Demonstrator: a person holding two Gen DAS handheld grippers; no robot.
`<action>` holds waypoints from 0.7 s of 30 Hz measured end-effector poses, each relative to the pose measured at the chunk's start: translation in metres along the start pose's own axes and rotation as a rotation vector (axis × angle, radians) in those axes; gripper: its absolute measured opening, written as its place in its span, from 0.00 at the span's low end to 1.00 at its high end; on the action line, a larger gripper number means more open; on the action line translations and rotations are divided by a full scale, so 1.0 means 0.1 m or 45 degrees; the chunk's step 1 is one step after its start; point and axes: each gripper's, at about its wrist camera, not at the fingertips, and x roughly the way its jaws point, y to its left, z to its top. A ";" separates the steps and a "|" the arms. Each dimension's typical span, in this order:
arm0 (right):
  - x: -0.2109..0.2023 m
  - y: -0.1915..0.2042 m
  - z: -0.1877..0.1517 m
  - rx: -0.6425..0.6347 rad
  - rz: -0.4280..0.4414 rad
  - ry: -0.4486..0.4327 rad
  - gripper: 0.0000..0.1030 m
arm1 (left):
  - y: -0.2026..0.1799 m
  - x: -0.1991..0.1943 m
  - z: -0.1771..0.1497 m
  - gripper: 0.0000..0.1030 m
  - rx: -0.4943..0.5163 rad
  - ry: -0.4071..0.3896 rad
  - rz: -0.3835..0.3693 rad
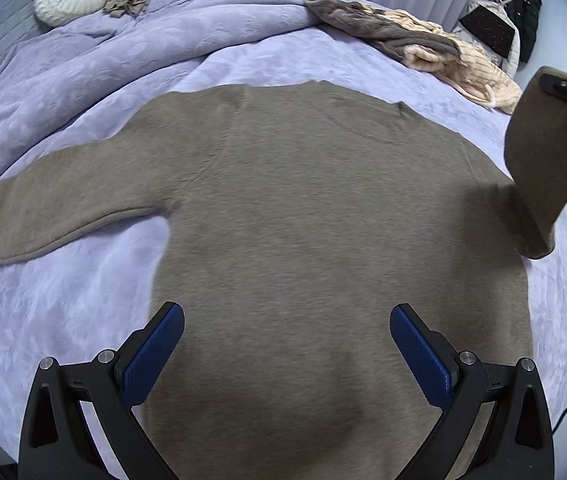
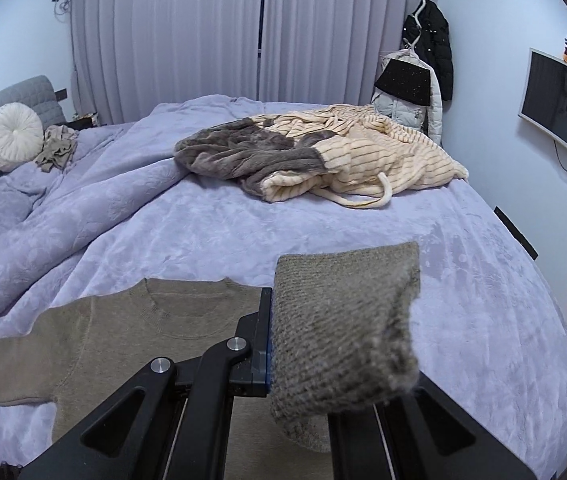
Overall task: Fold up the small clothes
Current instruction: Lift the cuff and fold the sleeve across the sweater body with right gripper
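Clamping sleeve cuff [image 2: 343, 328]: right gripper [image 2: 273, 344] fingers fully closed on knit, cuff lifted clear of bed [image 2: 483, 280]. Left gripper [image 1: 287, 344] fingers spread wide, nothing between them, hovering over lower body of brown sweater [image 1: 303, 200]. Sweater spread flat on lavender blanket, other sleeve stretched out to left. Cream-and-grey garment pile [image 2: 323, 160] near far edge of bed. Round white cushion [image 2: 13, 136] at headboard.

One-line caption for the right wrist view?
Right hand-held gripper lifts a taupe sweater's cuff above the lavender bed.
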 end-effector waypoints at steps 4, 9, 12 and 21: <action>0.24 0.43 -0.14 -0.041 0.014 0.065 0.05 | 0.22 0.03 -0.07 1.00 -0.041 0.013 -0.014; 0.49 0.96 -0.40 -0.127 0.033 0.154 0.05 | 0.46 0.02 -0.16 1.00 -0.100 0.013 -0.027; 0.61 1.23 -0.52 -0.182 0.034 0.192 0.05 | 0.61 0.02 -0.20 1.00 -0.139 0.012 -0.025; 0.86 1.82 -0.80 -0.331 0.163 0.348 0.10 | 0.87 0.01 -0.33 1.00 -0.248 0.029 -0.026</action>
